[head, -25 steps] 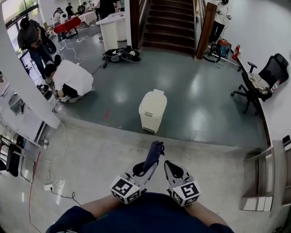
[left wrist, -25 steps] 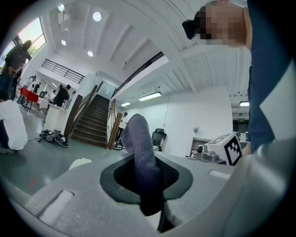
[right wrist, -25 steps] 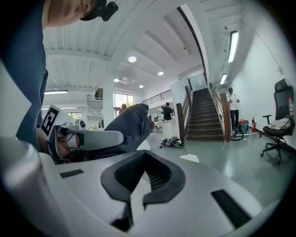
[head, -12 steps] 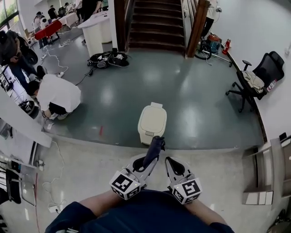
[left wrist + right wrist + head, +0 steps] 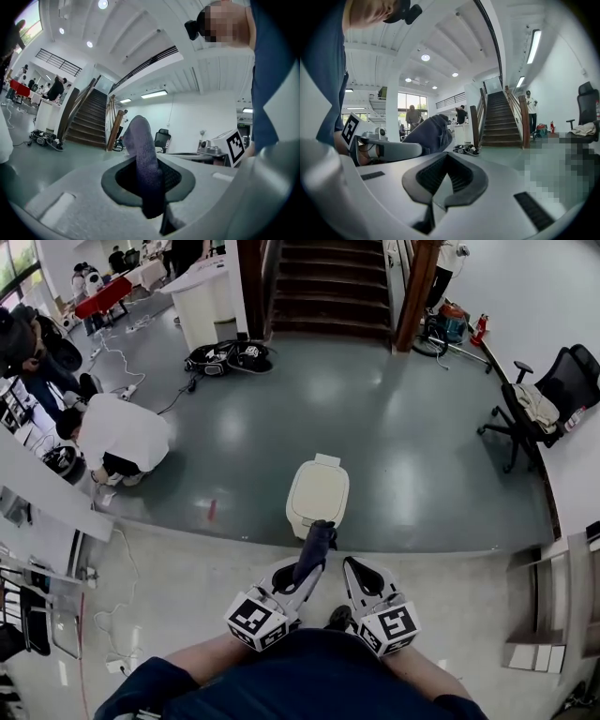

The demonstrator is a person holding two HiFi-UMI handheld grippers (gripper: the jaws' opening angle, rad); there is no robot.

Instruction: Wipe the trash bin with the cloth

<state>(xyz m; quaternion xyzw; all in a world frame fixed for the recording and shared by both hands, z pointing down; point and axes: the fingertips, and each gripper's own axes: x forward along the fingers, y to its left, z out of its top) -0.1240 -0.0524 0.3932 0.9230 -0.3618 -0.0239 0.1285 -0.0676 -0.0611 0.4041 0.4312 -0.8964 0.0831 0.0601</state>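
A cream lidded trash bin stands on the dark green floor just ahead of me. My left gripper is shut on a dark purple-grey cloth, which sticks up out of its jaws toward the bin's near edge. In the left gripper view the cloth rises upright from the closed jaws of the left gripper. To its right, my right gripper is shut with nothing in it; in the right gripper view the right gripper has its jaws together and the cloth shows at its left.
A person in white crouches at the left by cables. Stairs rise at the back, bags lie before them. An office chair stands at the right; shelving is at the near right. A step edge separates the pale floor from the green.
The bin has come nearer to me and to both grippers. The cloth's tip has drawn close to the bin's near side. Both grippers keep their pose.
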